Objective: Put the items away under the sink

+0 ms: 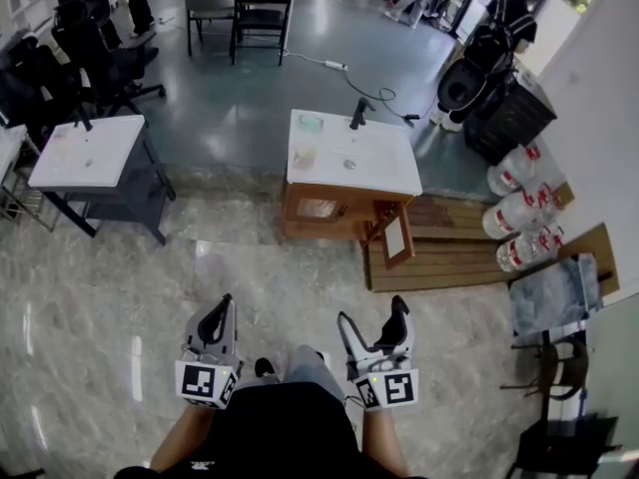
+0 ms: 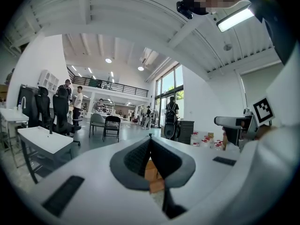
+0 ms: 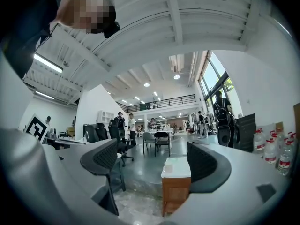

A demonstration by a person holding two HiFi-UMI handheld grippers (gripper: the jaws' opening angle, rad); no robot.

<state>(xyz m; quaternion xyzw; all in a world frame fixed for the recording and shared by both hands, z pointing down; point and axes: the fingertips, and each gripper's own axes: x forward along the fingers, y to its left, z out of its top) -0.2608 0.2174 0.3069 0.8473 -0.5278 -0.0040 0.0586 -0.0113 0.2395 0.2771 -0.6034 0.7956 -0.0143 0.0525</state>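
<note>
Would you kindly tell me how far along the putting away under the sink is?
Barely begun. The cabinet door stands open, but the cup and pale green item sit on the sink top. Nothing in hand: left gripper shut, right gripper open, both empty.

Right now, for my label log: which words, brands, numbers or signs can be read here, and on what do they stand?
No text can be read in any view.
Red labels on the water bottles: too small to read.
Square markers on the left gripper and the right gripper: black-and-white patterns only, no letters or numbers.
</note>
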